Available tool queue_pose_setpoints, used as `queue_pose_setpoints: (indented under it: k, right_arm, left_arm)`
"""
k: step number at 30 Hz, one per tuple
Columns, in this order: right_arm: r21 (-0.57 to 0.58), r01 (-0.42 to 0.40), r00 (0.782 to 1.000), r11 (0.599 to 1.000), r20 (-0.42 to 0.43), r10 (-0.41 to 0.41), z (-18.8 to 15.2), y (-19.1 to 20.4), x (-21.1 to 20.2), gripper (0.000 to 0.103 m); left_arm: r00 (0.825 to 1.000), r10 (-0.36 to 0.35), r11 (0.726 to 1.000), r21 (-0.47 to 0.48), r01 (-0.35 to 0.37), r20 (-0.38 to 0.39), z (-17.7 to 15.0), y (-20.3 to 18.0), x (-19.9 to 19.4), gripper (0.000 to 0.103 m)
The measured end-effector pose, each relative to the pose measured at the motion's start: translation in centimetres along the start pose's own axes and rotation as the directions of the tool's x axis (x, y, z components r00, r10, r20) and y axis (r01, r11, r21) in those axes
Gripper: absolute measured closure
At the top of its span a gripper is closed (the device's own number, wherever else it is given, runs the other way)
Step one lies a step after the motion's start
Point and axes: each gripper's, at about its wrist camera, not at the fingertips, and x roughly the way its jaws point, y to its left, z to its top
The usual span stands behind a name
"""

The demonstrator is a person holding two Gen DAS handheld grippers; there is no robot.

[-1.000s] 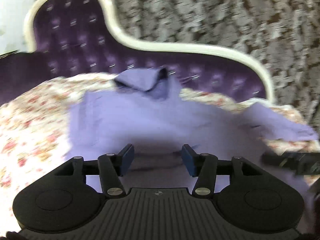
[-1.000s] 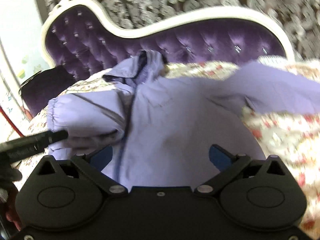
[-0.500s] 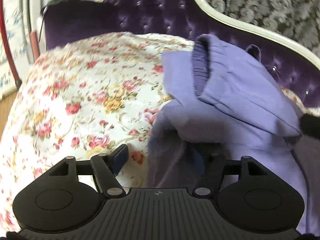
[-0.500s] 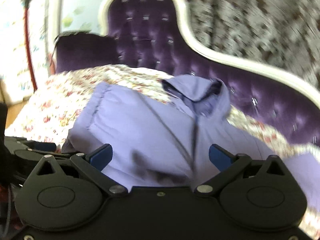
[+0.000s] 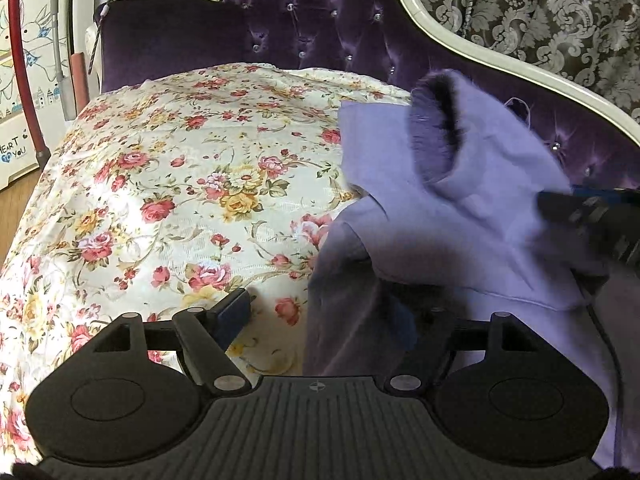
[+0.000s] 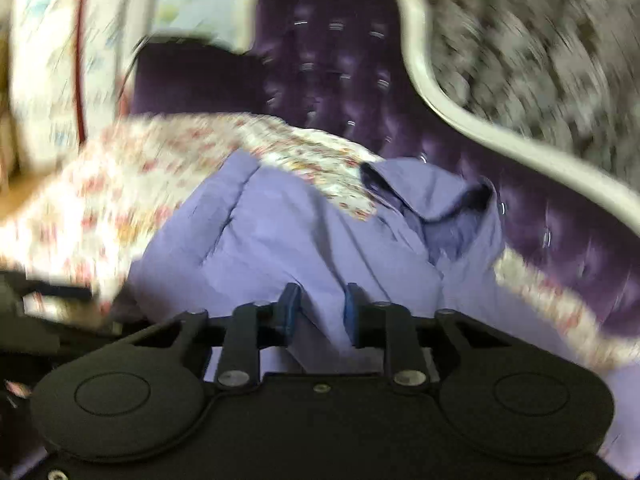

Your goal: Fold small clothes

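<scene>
Lilac jacket [image 5: 480,216] lay on floral bedspread [image 5: 168,184], sleeve folded across body. Right hand-held gripper [image 6: 318,312] narrowed onto fabric ridge, likely pinching it for next fold. Left hand-held gripper [image 5: 320,320] spread wide, straddling jacket's edge, not gripping.

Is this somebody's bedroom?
Probably a bedroom at home. A purple tufted headboard with a cream frame stands behind a flowery bedspread, a lilac jacket lies on it, and patterned wallpaper covers the wall.
</scene>
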Motion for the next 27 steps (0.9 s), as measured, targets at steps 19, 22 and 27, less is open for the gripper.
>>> queue_pose_setpoints:
  k: [19,22,27]
  right_arm:
    - [0.052,0.022,0.997,0.998,0.078,-0.026,-3.0,-4.5,-3.2,0.02]
    - [-0.111,0.041,0.995,0.993,0.096,-0.03,-3.1,-0.8,-1.8,0.016]
    - [-0.253,0.106,0.99,0.962,0.114,-0.079,-2.9,1.4,0.3,0.084]
  left_arm:
    - [0.999,-0.028,0.994,-0.11,0.025,-0.028,1.3,1.6,0.2,0.029]
    - [0.999,-0.032,0.993,-0.117,0.028,-0.037,1.4,1.9,0.5,0.029]
    - [0.999,-0.022,0.995,-0.1,0.019,-0.035,1.3,1.7,0.6,0.029]
